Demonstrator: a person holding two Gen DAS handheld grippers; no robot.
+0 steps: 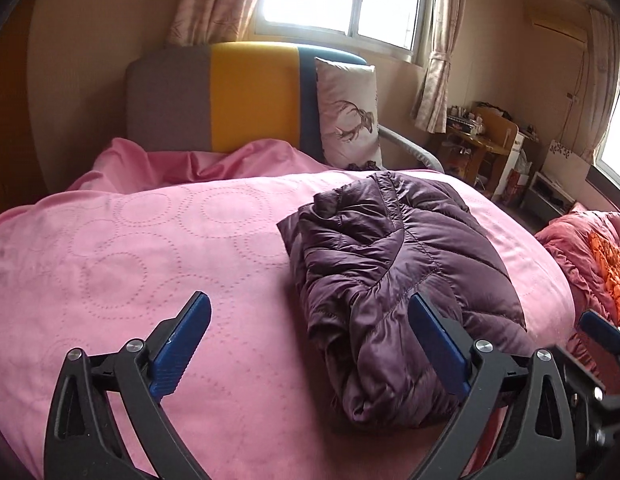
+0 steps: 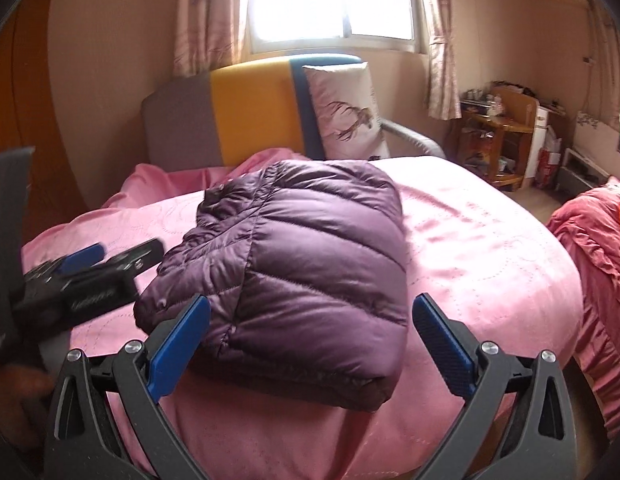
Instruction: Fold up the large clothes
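— Any legible text, label, brand or number found?

— Almost none. Only one trace of lettering noted: pale, slanted marks on the black body of the left gripper (image 2: 94, 276), seen in the right wrist view, too blurred to be read.

— And on the pillow (image 1: 350, 114)?

— Printed with a deer figure only; dark marks along its lower edge, too small to be made out as letters.

— Elsewhere?

— Boxes and bags near the wooden shelf (image 2: 506, 136) checked: colours seen, no characters resolved. Nothing readable found on the purple jacket (image 2: 294, 276) or the pink bedspread (image 1: 122, 264).
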